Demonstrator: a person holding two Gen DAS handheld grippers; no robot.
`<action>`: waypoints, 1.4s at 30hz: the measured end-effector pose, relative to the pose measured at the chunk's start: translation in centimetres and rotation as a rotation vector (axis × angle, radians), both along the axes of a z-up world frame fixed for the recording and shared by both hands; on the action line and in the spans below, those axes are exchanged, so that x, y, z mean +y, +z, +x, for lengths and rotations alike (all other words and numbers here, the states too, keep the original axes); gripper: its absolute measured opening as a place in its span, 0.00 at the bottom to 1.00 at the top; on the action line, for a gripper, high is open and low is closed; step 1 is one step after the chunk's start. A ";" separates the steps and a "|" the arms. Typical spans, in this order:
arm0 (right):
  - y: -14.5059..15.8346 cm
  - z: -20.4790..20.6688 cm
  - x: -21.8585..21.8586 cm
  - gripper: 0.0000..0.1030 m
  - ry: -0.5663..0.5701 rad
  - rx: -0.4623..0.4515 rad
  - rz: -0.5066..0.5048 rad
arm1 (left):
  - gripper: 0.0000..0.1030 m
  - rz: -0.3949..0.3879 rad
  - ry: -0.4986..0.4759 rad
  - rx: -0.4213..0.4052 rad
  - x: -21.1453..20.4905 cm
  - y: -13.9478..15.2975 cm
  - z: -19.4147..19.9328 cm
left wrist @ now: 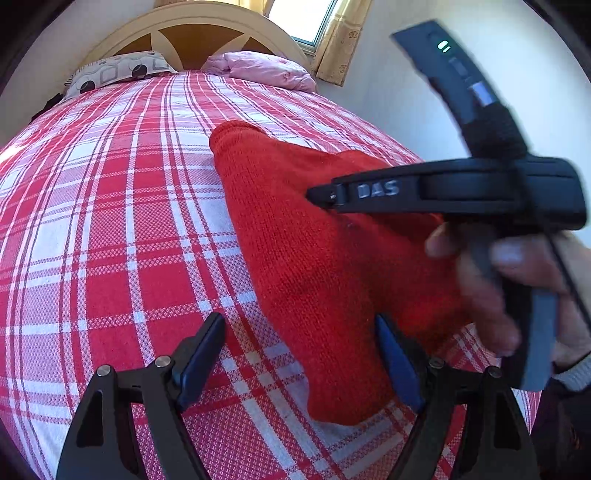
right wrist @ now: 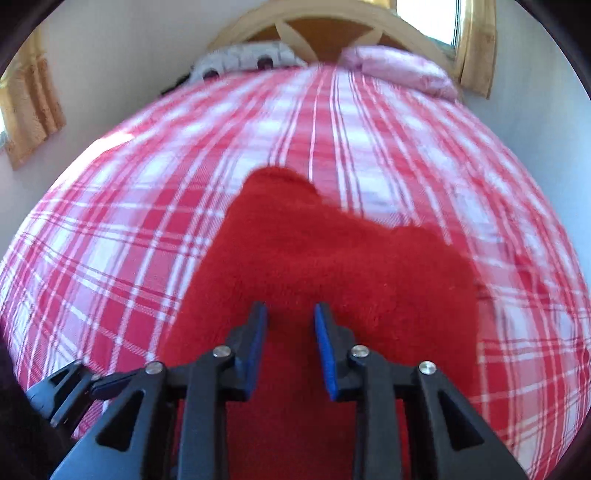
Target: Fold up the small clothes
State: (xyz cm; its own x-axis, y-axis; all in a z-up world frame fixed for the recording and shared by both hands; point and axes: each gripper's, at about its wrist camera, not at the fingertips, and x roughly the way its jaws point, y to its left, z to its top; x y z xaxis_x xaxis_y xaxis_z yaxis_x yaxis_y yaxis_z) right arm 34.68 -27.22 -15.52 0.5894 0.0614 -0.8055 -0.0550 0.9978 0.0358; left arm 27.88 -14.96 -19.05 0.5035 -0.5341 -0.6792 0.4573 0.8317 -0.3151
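A red knitted garment (left wrist: 317, 258) lies flat on the red-and-white plaid bedspread (left wrist: 110, 221). My left gripper (left wrist: 299, 336) is open wide, low over the garment's near left edge, with nothing between its blue pads. The right gripper shows from the side in the left wrist view (left wrist: 317, 194), held by a hand above the garment. In the right wrist view the right gripper (right wrist: 290, 314) hovers over the middle of the garment (right wrist: 332, 258), its jaws partly open and empty. That view is blurred.
A patterned pillow (left wrist: 118, 70) and a pink pillow (left wrist: 266, 68) lie at the headboard (left wrist: 192, 33). A white wall (left wrist: 388, 92) runs along the bed's right side, with a curtained window (left wrist: 314, 22) above it.
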 end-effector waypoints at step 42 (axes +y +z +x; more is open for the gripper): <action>1.4 -9.3 -10.1 0.49 -0.151 -0.255 0.224 | 0.90 0.055 0.192 -0.071 0.8 3.5 3.7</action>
State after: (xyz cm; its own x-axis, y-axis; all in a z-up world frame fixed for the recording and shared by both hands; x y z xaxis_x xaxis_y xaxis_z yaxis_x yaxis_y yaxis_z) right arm 25.36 -37.27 -14.09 0.7852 0.1165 -0.6082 0.0569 0.9644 0.2582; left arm 31.56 -14.20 -15.54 0.6402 -0.3866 -0.6639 0.3077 0.9209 -0.2395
